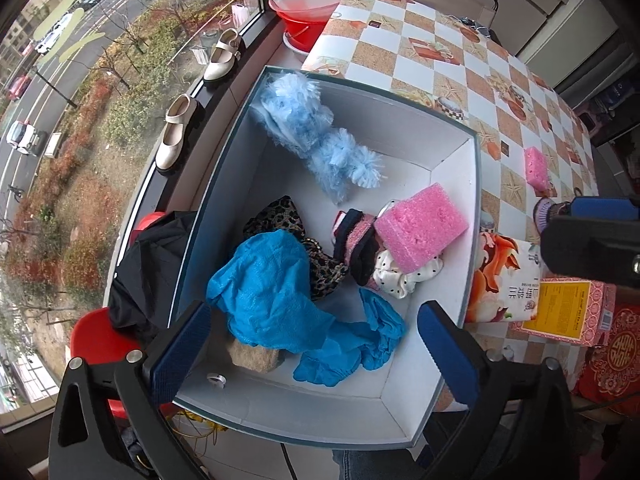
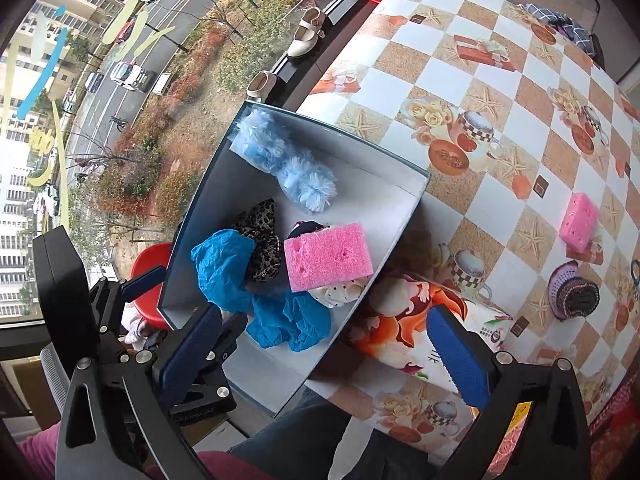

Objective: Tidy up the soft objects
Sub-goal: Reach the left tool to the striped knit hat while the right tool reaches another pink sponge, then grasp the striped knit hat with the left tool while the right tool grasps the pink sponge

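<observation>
Left wrist view: looks down into the white box [image 1: 448,152], mid-frame, already loaded with a fluffy blue duster [image 1: 316,136], a blue cloth [image 1: 280,300], a leopard-print piece [image 1: 280,216] and a pink sponge [image 1: 422,226] resting on a dotted scrunchie [image 1: 400,276]. Left gripper [image 1: 316,344] spread wide at lower centre, holding nothing. Right gripper [image 2: 328,360] likewise spread and empty, low in the right wrist view.

Judged as between placements: one drop apparently done, next pickup not yet begun. Second pink sponge [image 2: 578,222] lies on the checked table [image 2: 460,64] at right of frame, well apart from the box; knitted purple item [image 2: 574,292] just below it. Long axis of that sponge runs from upper right to lower left, broad face up. Probably calls for swinging the right gripper rightward and closing across the short sides.
</observation>
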{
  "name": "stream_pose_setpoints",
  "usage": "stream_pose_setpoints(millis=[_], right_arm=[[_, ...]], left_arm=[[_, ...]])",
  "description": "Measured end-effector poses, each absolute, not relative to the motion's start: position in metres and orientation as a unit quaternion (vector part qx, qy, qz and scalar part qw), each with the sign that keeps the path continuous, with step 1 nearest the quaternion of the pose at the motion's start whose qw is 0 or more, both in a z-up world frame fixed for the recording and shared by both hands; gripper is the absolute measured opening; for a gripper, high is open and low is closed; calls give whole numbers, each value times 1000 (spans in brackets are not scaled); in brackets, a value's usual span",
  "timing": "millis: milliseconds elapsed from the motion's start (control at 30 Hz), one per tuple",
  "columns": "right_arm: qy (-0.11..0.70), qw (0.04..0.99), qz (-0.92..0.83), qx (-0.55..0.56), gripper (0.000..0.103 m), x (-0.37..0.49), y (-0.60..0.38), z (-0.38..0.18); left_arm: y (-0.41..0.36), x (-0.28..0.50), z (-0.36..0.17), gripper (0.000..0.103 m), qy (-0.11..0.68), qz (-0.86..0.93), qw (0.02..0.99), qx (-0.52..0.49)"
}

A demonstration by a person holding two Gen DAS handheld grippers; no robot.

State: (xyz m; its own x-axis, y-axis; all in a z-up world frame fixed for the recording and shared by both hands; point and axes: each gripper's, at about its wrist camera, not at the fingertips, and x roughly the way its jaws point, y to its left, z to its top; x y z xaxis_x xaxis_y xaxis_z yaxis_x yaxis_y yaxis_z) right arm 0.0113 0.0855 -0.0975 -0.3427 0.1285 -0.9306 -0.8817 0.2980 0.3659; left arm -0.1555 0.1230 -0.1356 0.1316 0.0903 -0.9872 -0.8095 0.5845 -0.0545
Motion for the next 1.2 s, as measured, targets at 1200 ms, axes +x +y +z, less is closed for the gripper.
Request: stream_pose_setpoints(millis=[1200], right_arm=[[803,566,187,-17,103,285,-225,-189]], left_arm=[[-5,220,-206,103,700,53,691,-174]])
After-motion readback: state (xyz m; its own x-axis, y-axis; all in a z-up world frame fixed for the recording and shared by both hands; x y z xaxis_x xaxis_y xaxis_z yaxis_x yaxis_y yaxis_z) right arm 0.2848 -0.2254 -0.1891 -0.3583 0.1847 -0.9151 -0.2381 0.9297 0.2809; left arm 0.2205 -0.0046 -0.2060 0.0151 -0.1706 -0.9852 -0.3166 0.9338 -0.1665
